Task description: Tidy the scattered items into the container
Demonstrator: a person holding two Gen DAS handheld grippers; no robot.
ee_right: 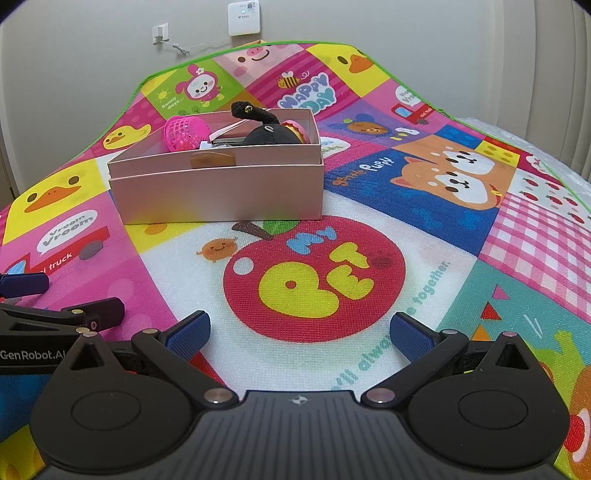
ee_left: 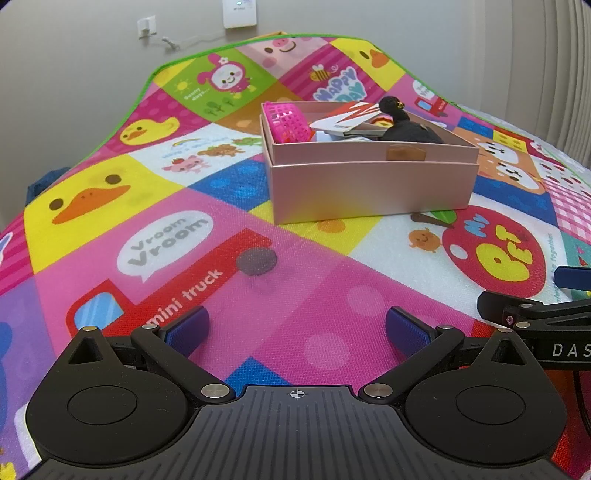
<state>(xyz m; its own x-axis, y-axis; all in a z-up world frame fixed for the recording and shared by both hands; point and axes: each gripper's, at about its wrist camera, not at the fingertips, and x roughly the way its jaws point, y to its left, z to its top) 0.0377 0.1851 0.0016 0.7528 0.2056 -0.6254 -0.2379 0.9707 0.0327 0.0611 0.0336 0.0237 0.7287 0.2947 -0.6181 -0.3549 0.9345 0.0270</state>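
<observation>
A pink cardboard box (ee_left: 369, 184) stands on the colourful play mat; it also shows in the right wrist view (ee_right: 221, 192). Inside it are a pink mesh basket (ee_left: 288, 122), a red-and-white card (ee_left: 347, 116) and a black plush toy (ee_left: 406, 125); the basket (ee_right: 186, 133) and the plush (ee_right: 269, 129) show in the right wrist view too. My left gripper (ee_left: 295, 332) is open and empty, low over the mat in front of the box. My right gripper (ee_right: 299, 334) is open and empty, beside it to the right.
The play mat (ee_right: 406, 221) covers a raised surface and its green edge (ee_left: 140, 96) drops off at the back and left. A grey wall with a white device (ee_right: 243, 16) and a socket stands behind. The right gripper's fingers (ee_left: 532, 306) show at the left view's right edge.
</observation>
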